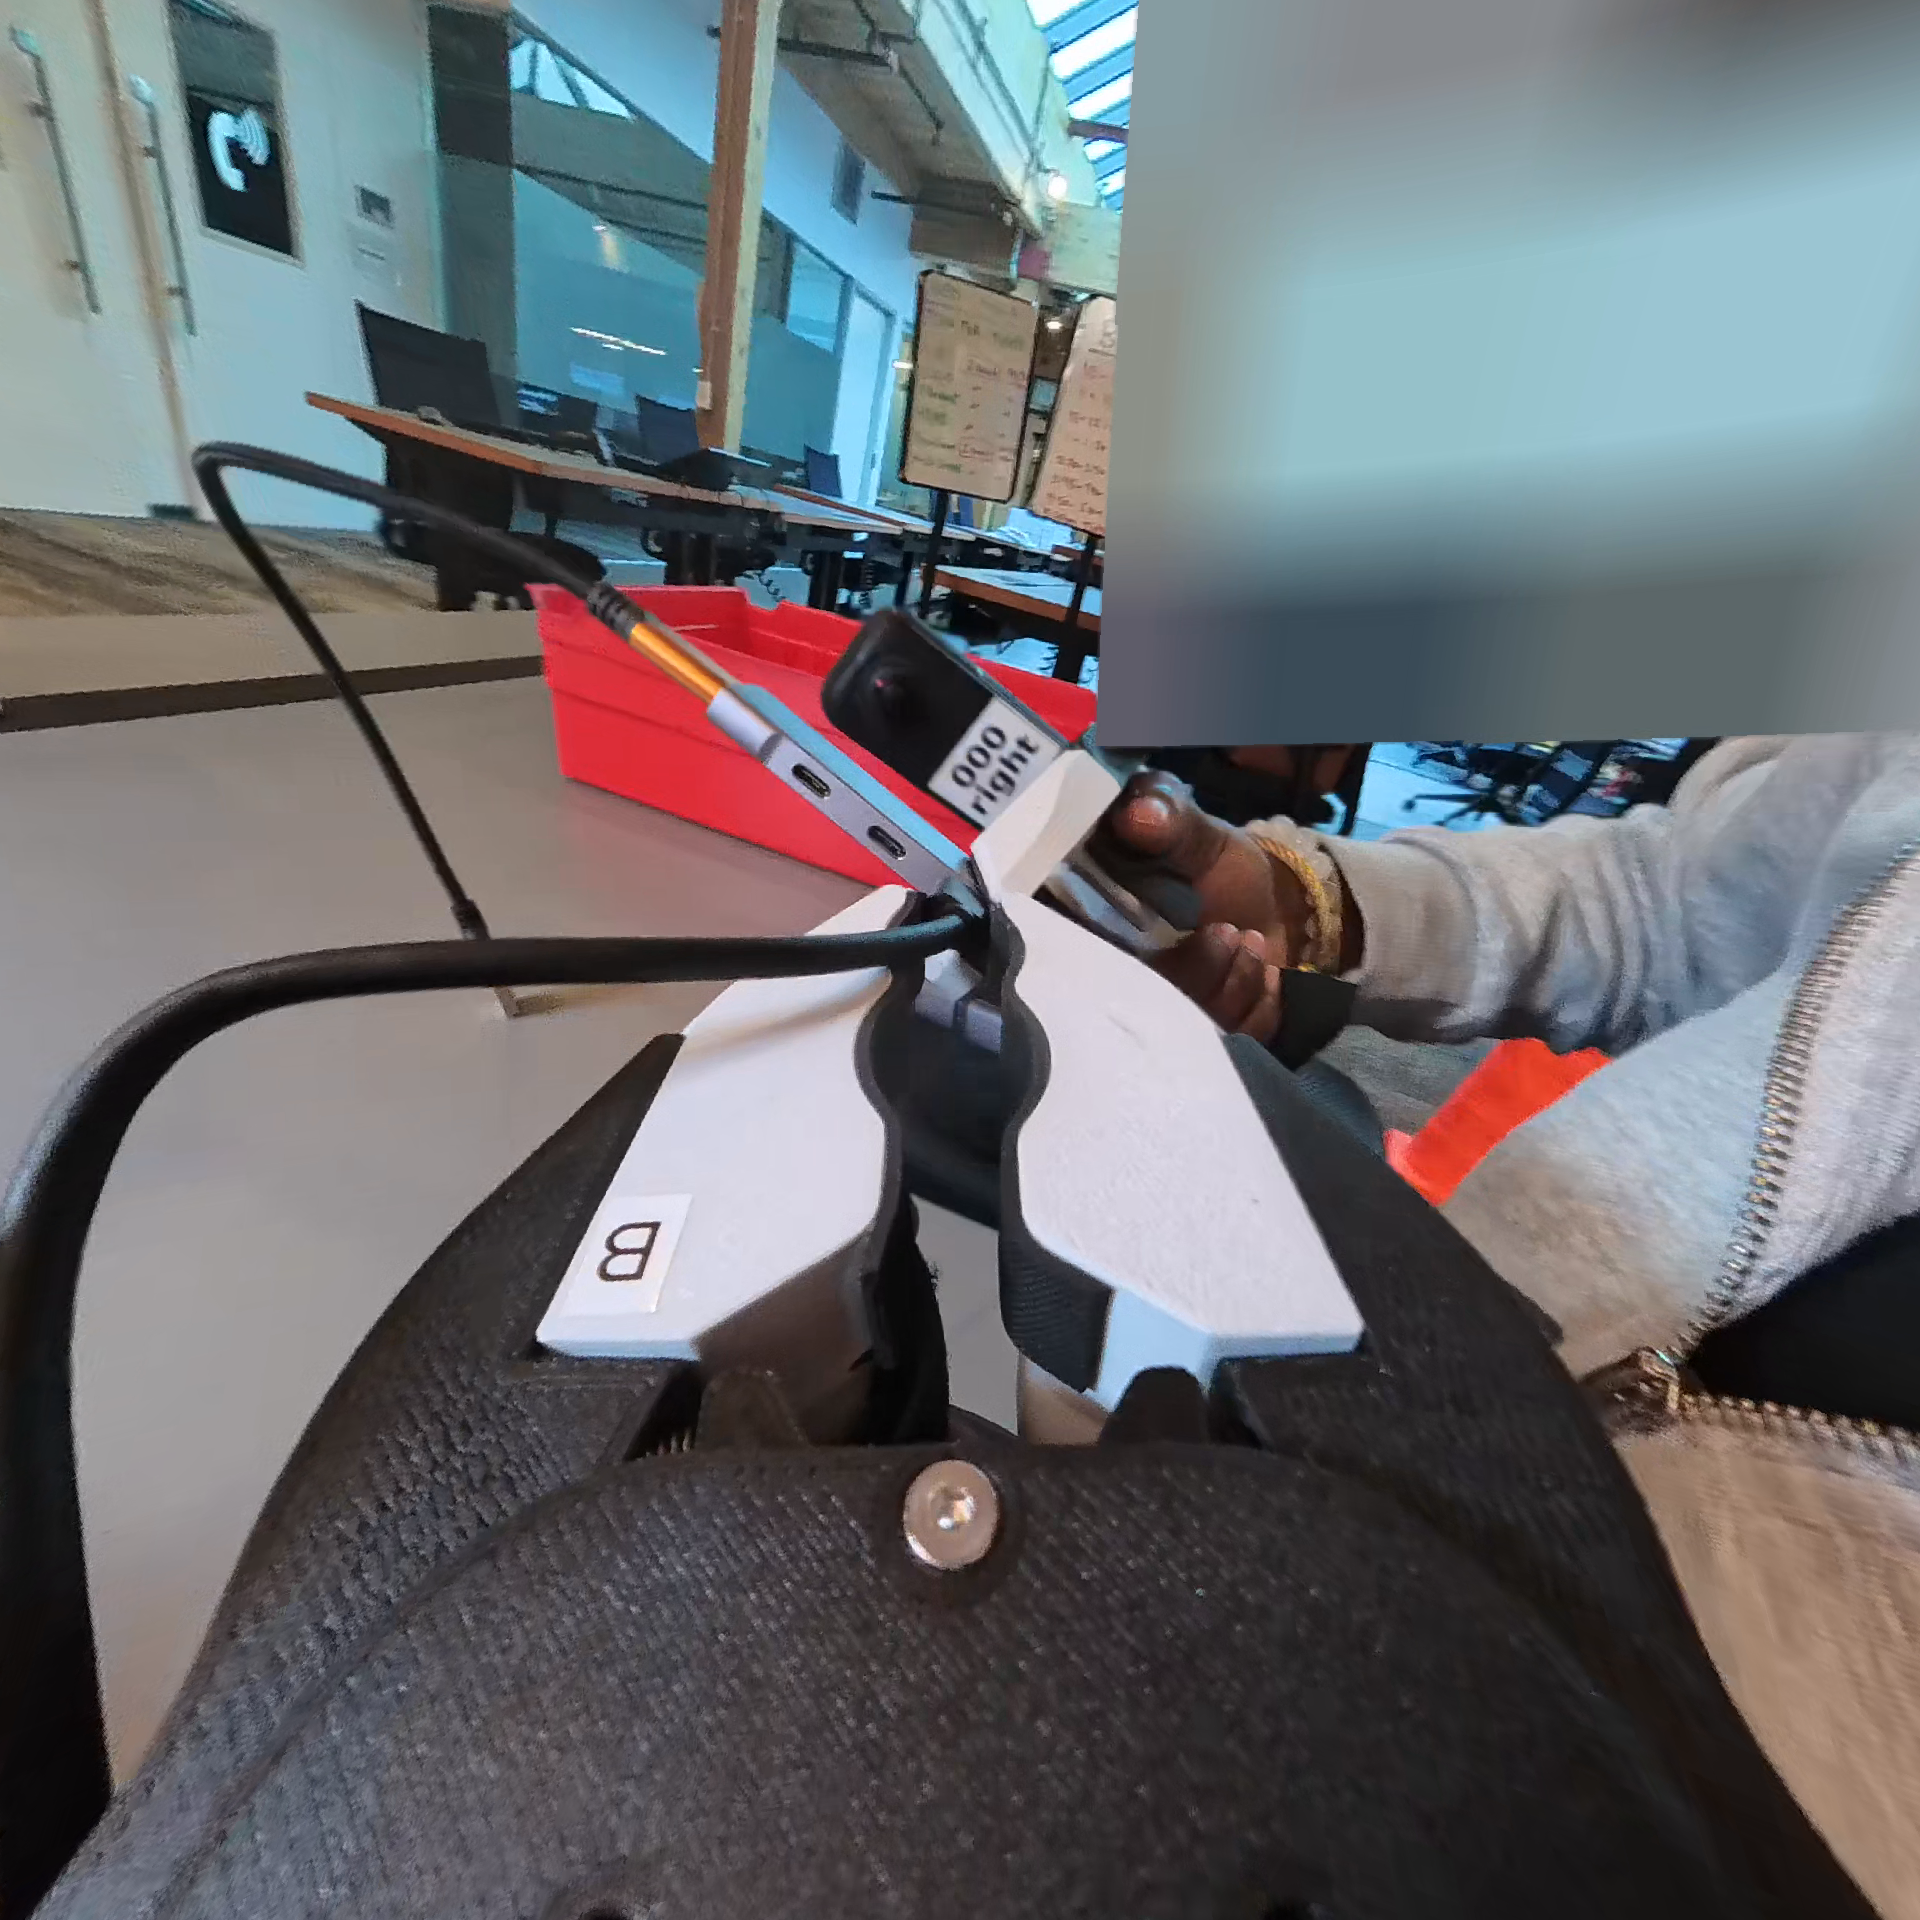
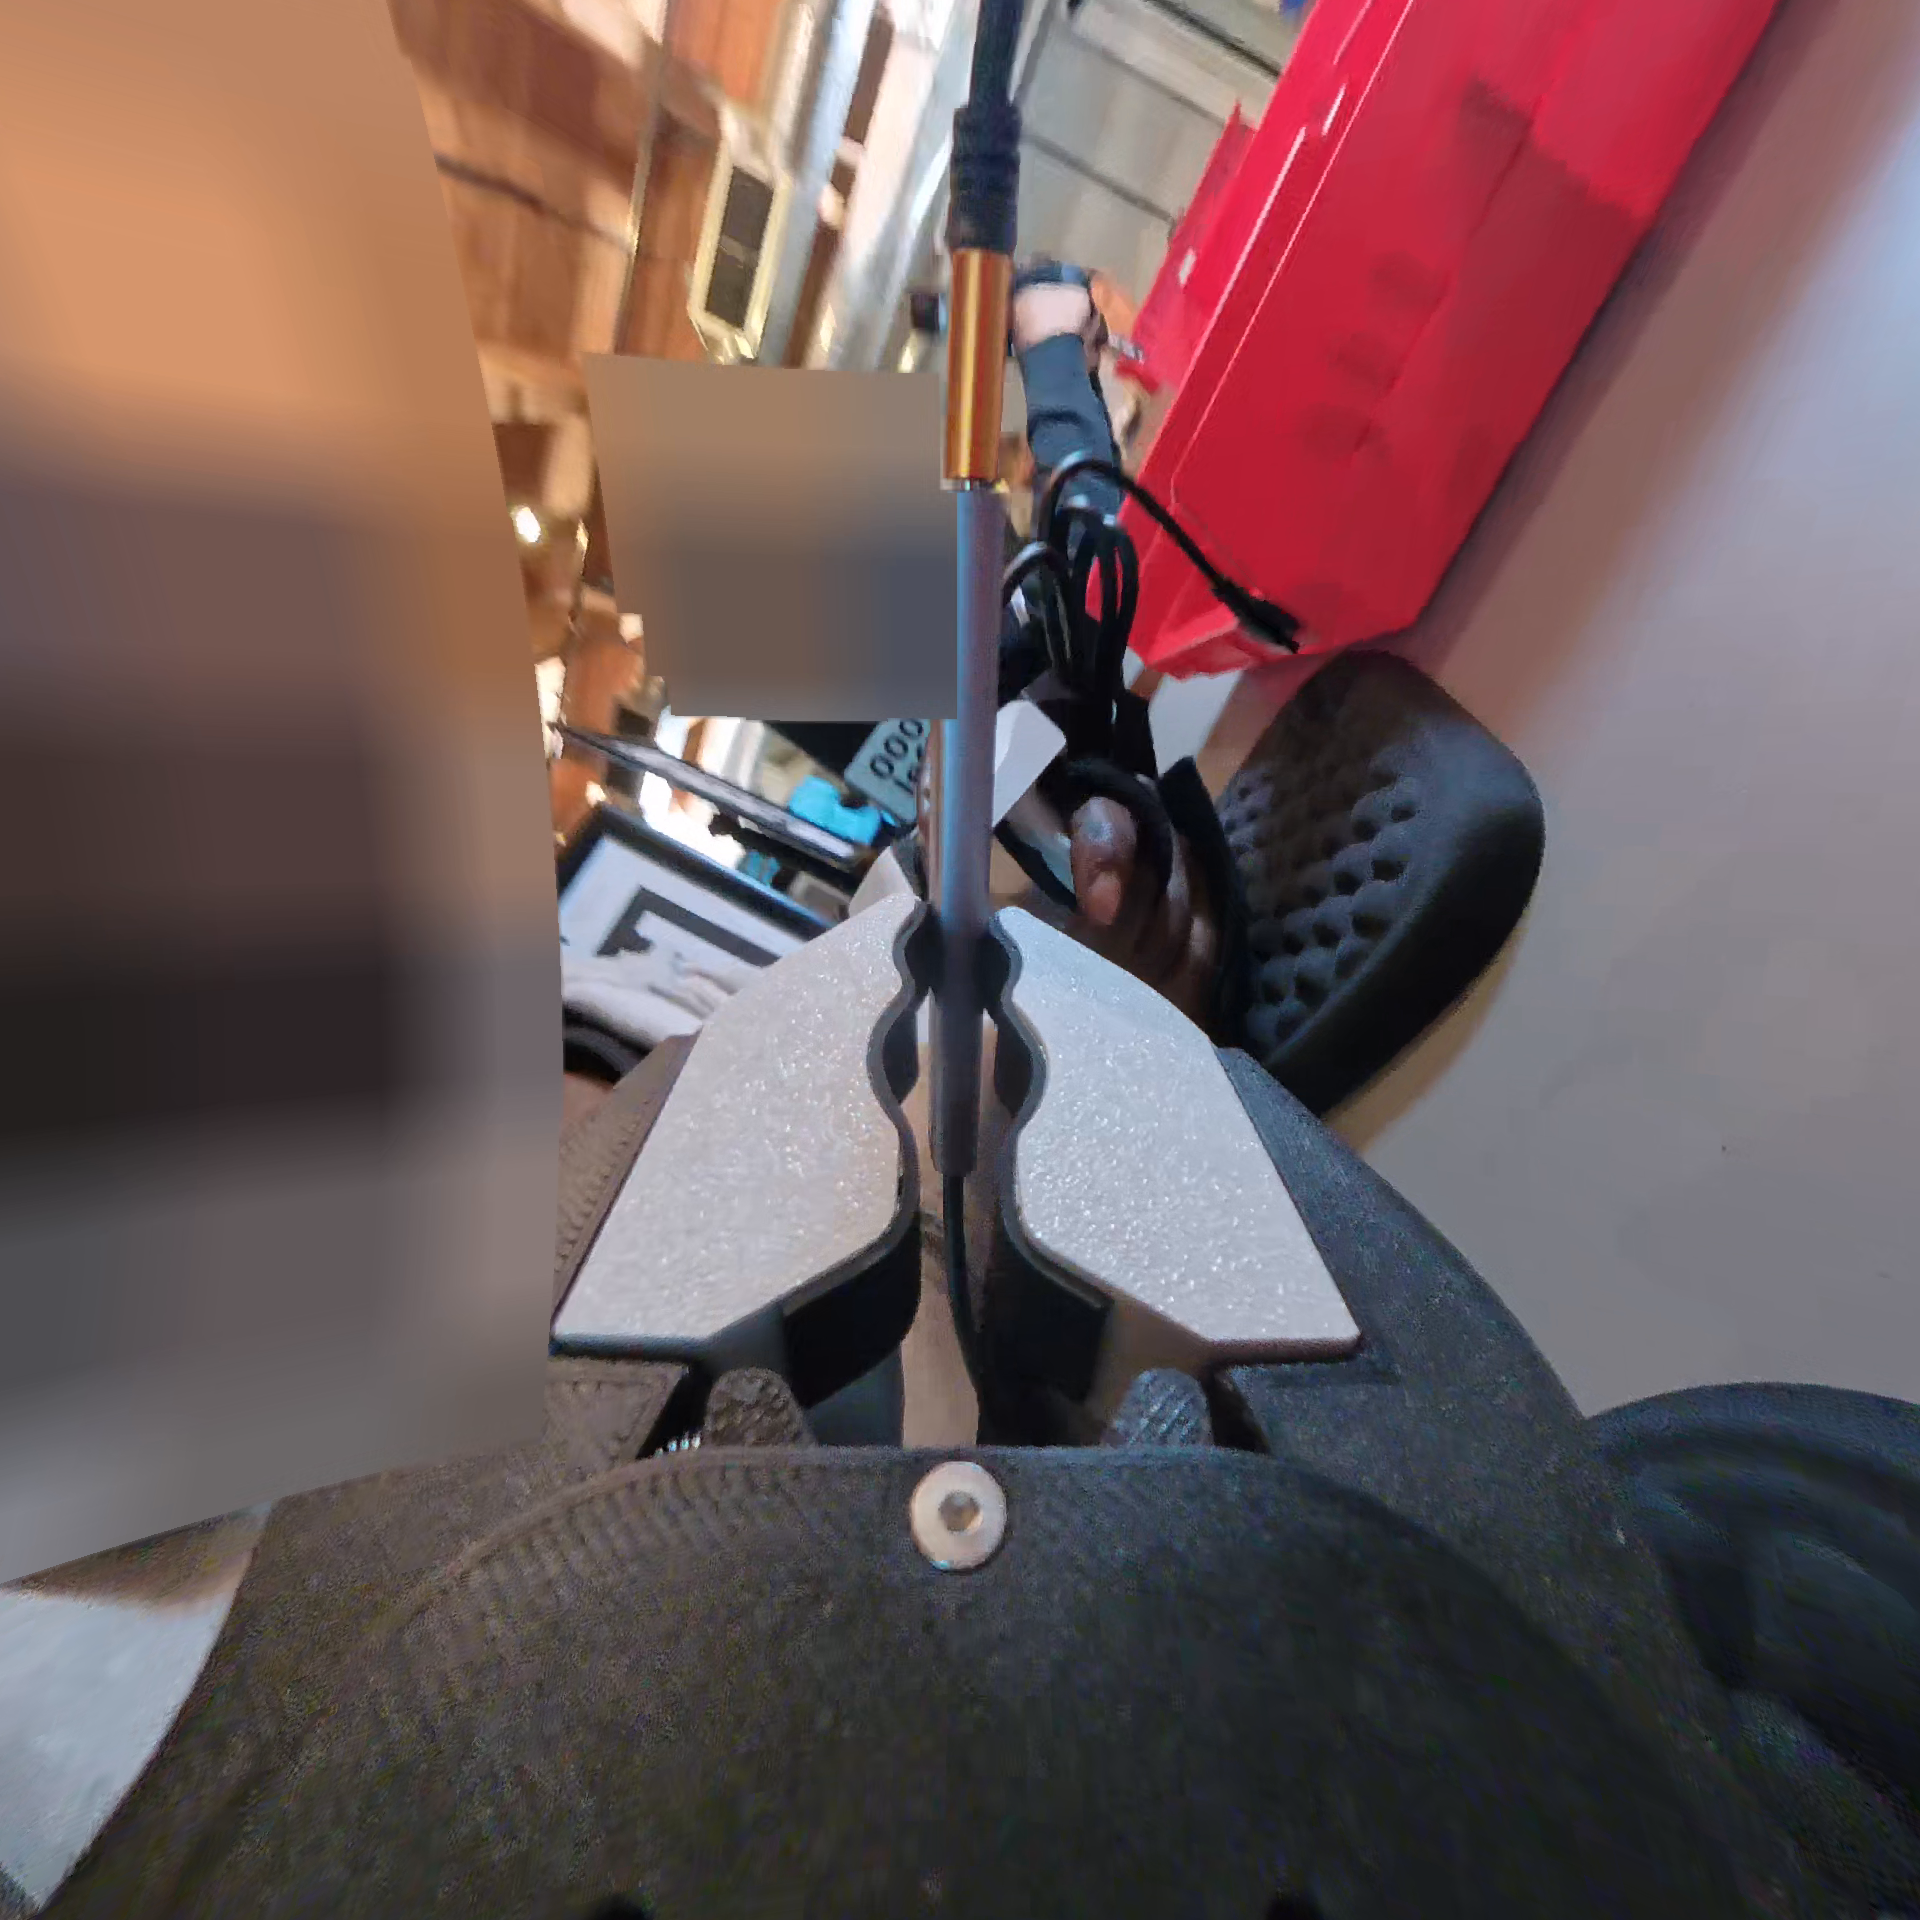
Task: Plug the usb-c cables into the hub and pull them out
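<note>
Both wide-angle views are brightly and evenly lit. In the left wrist view, daylight comes from a skylight (image 1: 1086, 62) at the top, with a small ceiling lamp (image 1: 1057, 185) glowing beneath it. The grey table (image 1: 260, 1091) shows soft, faint shadows and no harsh glare. Straight lines — door handles, a wooden post (image 1: 736, 229) — bow toward the frame edges. Focus is sharpest near the centre; distant desks look slightly soft. The right wrist view is warmer in tone, with orange-lit walls and heavier softness on the red bin (image 2: 1403, 312). Large smooth blurred patches cover parts of both pictures.
</note>
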`<state>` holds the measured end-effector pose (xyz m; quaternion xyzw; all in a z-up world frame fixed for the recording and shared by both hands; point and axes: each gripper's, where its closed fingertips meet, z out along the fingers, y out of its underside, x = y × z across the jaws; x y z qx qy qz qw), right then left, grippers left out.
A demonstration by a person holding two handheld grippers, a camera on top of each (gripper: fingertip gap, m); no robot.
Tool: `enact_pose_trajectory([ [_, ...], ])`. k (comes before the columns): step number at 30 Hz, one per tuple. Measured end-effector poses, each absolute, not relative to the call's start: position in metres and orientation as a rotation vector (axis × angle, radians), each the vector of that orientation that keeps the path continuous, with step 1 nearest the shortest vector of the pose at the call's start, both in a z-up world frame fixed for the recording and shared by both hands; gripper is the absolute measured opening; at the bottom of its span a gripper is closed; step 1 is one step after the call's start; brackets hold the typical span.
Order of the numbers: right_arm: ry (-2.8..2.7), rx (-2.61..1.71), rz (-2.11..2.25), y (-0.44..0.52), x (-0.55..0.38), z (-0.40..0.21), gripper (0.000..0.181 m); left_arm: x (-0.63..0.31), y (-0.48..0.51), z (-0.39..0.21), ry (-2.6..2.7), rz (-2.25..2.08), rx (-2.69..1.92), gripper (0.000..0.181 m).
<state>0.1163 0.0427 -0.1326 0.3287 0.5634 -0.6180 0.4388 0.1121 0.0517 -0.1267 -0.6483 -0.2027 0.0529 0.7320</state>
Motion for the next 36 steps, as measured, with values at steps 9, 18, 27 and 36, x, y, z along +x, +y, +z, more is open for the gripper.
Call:
enact_pose_trajectory([
  [9, 1.663, 0.577, -1.155, 0.037, 0.165, -0.142, 0.008, 0.148, 0.05, -0.132, -0.199, -0.163, -1.555, 0.011],
  [18, 1.85, 0.48, -1.016, 0.029, 0.182, -0.158, 0.006, 0.165, 0.047, -0.146, -0.006, -0.309, -1.748, 0.011],
  [27, 1.702, 0.606, -1.21, 0.031, 0.15, -0.141, 0.015, 0.139, 0.047, -0.134, -0.084, -0.199, -1.589, 0.012],
  [36, 1.45, 0.745, -1.535, 0.033, 0.126, -0.123, 0.011, 0.123, 0.04, -0.116, -0.209, -0.095, -1.397, 0.013],
])
